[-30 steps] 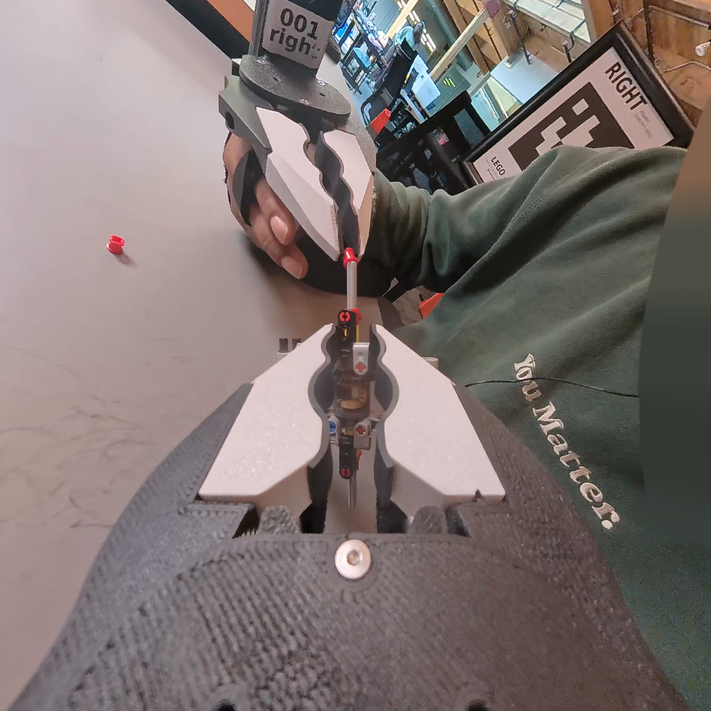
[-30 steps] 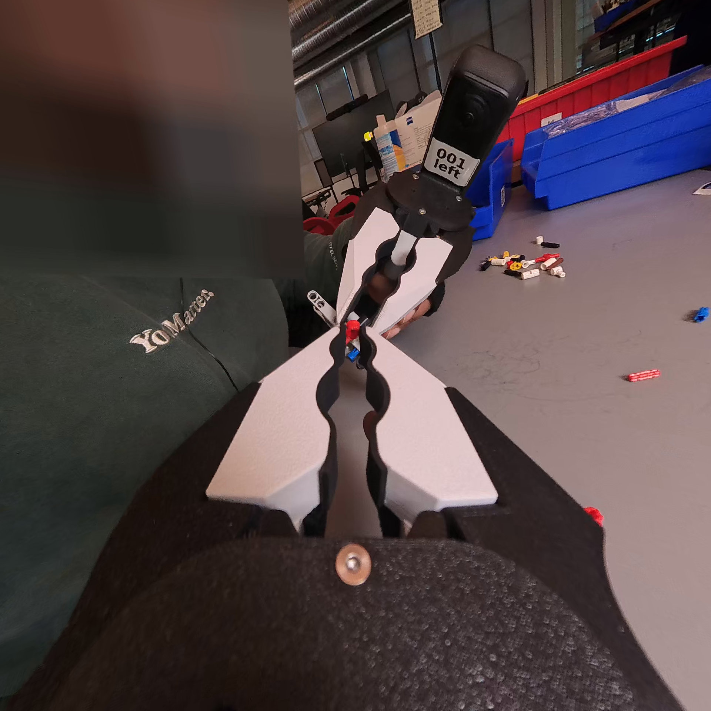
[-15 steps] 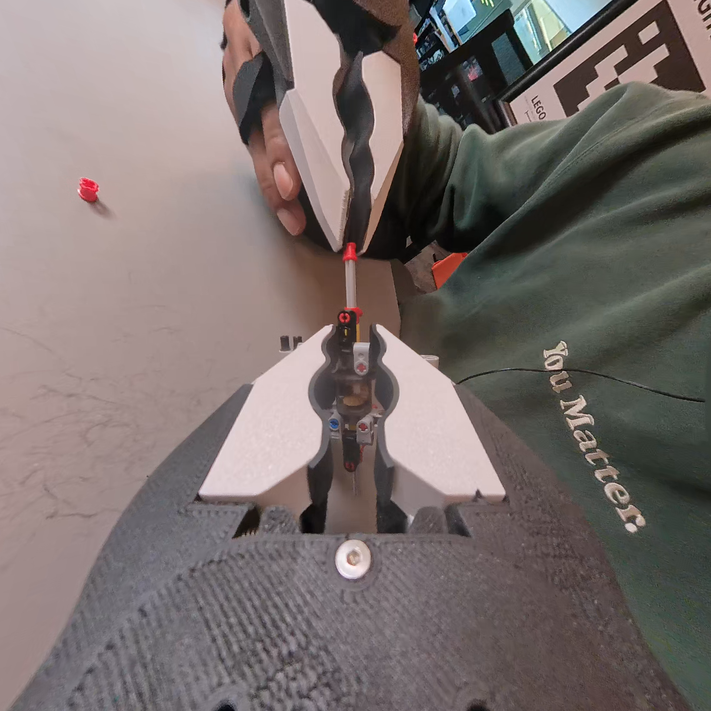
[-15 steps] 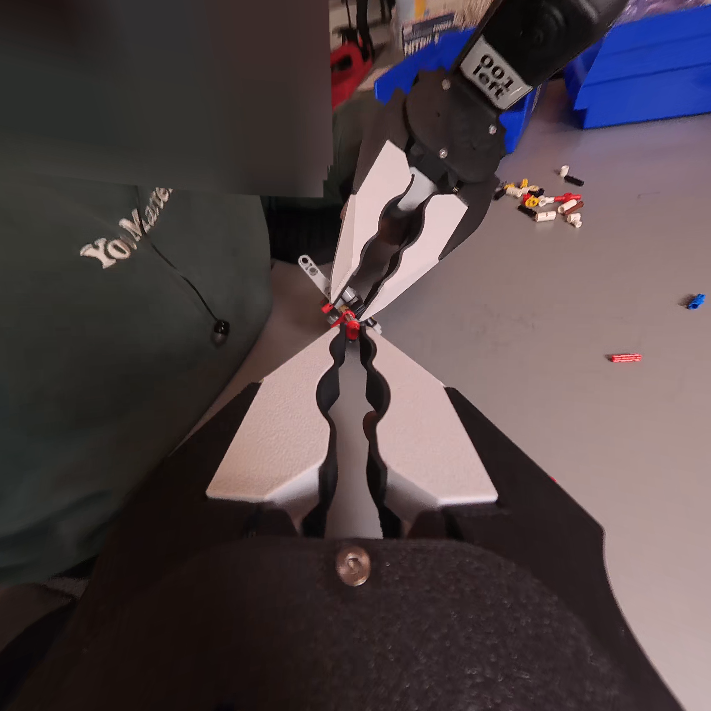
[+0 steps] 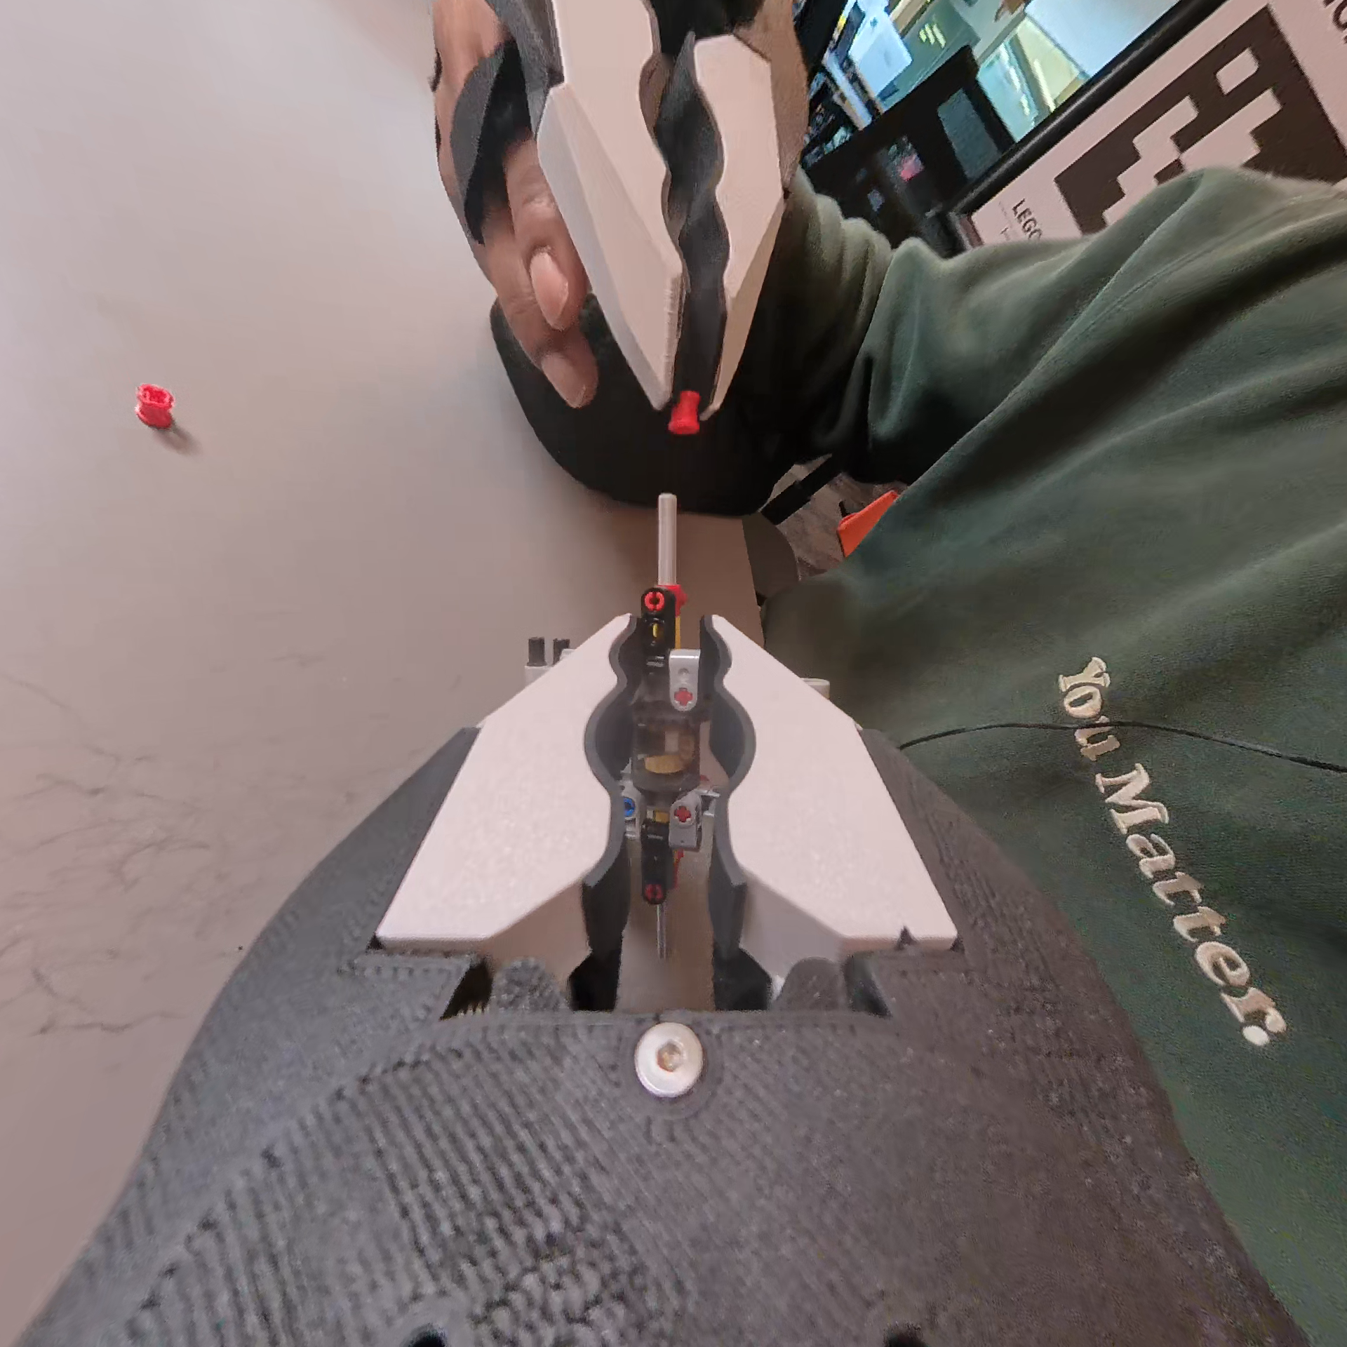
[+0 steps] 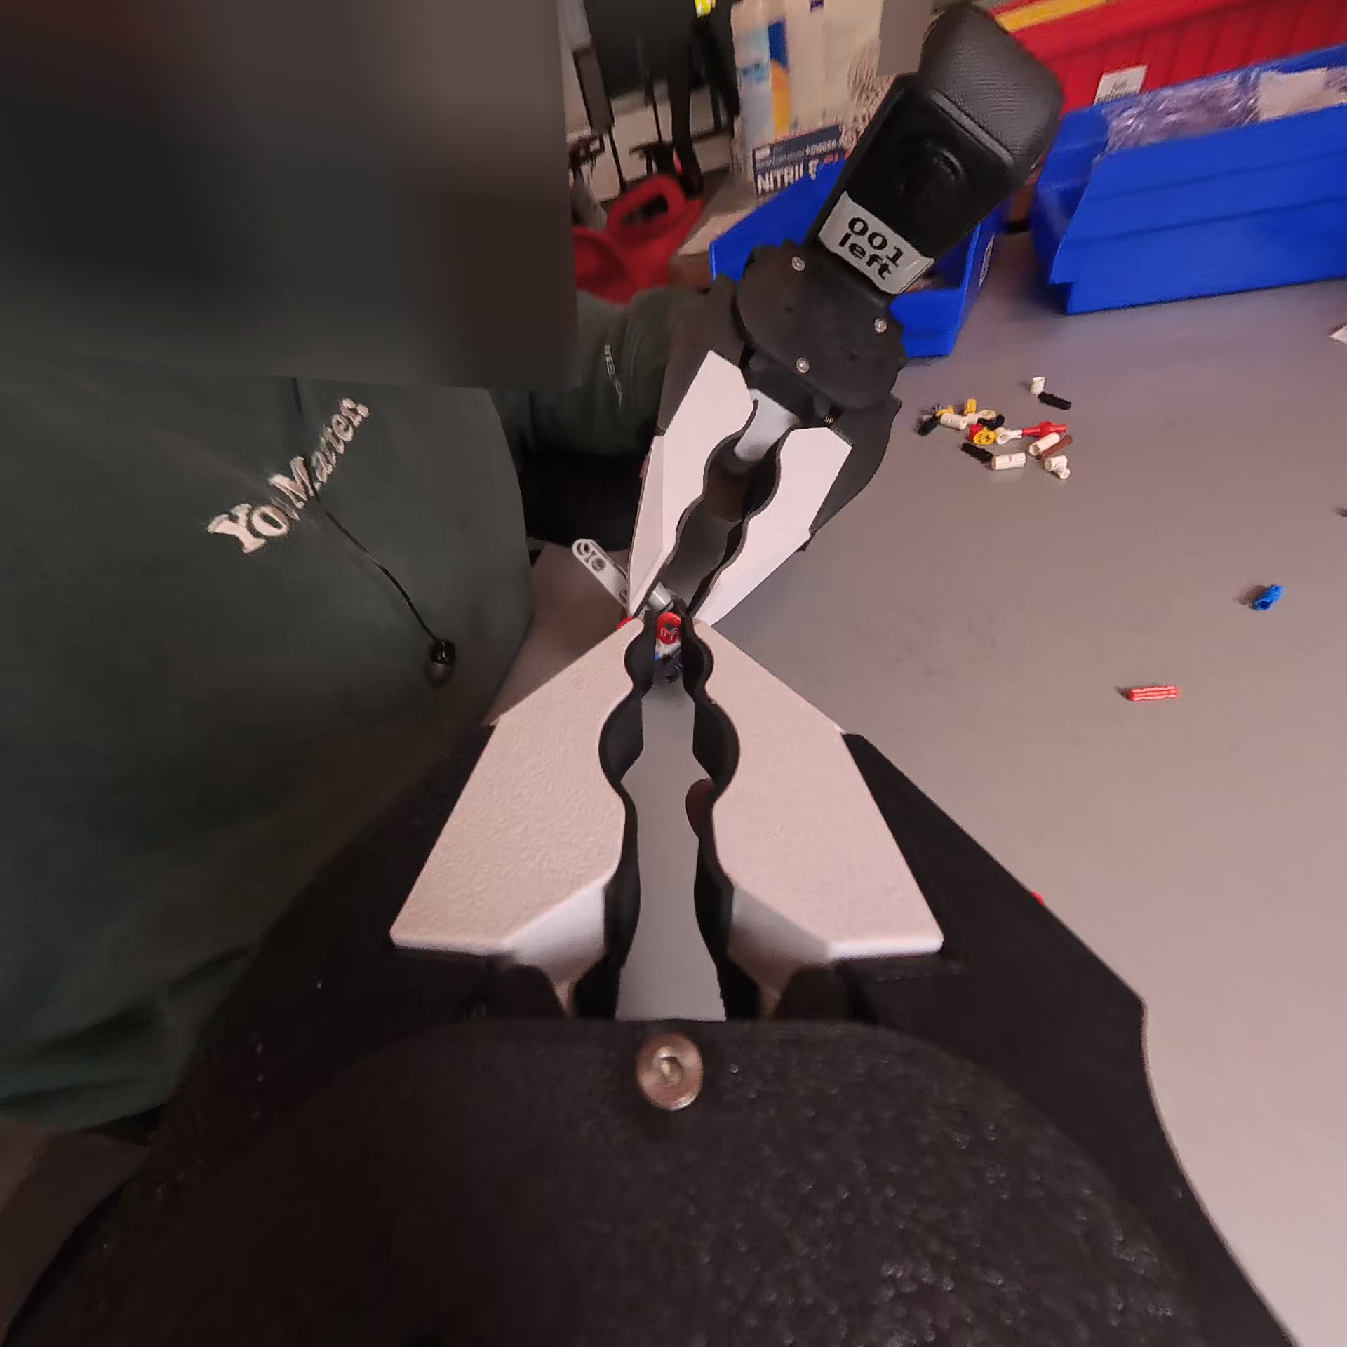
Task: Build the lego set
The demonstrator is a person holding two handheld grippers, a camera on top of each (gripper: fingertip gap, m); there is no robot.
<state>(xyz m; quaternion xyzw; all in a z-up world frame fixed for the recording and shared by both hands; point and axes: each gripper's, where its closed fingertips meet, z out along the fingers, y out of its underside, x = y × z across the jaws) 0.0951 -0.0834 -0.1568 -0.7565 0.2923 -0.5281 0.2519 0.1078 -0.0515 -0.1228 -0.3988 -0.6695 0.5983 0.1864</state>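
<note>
My left gripper (image 5: 667,619) is shut on a small lego assembly (image 5: 667,729) of black, grey, red and yellow parts. A grey axle (image 5: 665,539) sticks out of it past the fingertips. My right gripper (image 5: 685,404) faces it, shut on a small red bush (image 5: 684,421) at its very tips. There is a short gap between the bush and the axle's end. In the right wrist view the right gripper (image 6: 667,630) holds the red bush (image 6: 667,625) right in front of the left gripper (image 6: 667,606). A grey beam (image 6: 599,565) of the assembly sticks out to the left.
A loose red piece (image 5: 154,404) lies on the grey table to the left. A pile of loose pieces (image 6: 998,434), a blue piece (image 6: 1264,596) and a red piece (image 6: 1152,692) lie to the right. Blue bins (image 6: 1203,204) stand at the back. A person's green sleeve (image 5: 1020,364) is close by. Across from one pair of fingers to the other is roughly 6 centimetres. The loose red piece (image 5: 154,404) is about equally far from each gripper, around 15 centimetres.
The red bush was at the axle's end between the right fingertips. Now the right gripper has drawn back with the bush, and the axle's end is bare.
</note>
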